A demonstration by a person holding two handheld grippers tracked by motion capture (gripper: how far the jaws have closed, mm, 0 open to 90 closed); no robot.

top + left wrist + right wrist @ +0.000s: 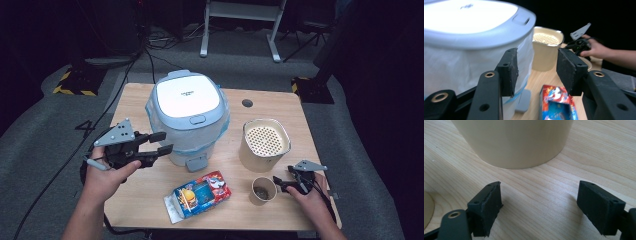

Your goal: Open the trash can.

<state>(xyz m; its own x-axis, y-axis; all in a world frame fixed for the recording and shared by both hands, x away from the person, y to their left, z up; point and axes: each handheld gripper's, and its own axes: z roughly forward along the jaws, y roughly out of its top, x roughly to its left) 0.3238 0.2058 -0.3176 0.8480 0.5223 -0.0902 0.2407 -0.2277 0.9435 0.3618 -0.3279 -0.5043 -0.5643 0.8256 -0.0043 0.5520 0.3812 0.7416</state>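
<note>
I had the white rice cooker (187, 112) at the table's middle, lid down. My left gripper (159, 142) hovered beside it, jaws apart, empty; I judged a square approach best. Right gripper (280, 184) rested, jaws apart, near the paper cup (263, 190).

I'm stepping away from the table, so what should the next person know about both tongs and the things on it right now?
Left tongs: open, nothing between the jaws, raised beside the white lidded bin, whose lid is down.
Right tongs: open, holding nothing, low over the table next to the small paper cup.
The beige container with the perforated insert stands behind the cup; the snack packet lies at the front edge.
Done: nothing I can tell from how things lie.
Left: nothing is gripped yet; the bin is likely the next thing to handle.
</note>
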